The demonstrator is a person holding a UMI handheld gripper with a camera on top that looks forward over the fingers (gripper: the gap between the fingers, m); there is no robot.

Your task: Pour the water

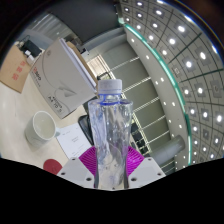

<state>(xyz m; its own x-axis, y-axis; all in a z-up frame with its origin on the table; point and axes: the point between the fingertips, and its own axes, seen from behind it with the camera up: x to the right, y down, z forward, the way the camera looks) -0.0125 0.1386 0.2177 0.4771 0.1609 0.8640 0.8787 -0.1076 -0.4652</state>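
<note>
Gripper (109, 168) clamped on a clear water bottle (109, 135), both pink pads (93, 160) pressed against its sides.

Held between the fingers, the bottle stood nearly upright and tilted with the whole view, its pale cap (112, 86) on and its ribbed plastic see-through. Just beside it sat a white cup (45, 126) on a pale table (25, 105). Beyond the cup lay a white box-like device (62, 72). A ceiling with rows of round lights (178, 55) curved past the bottle's far side.
</note>
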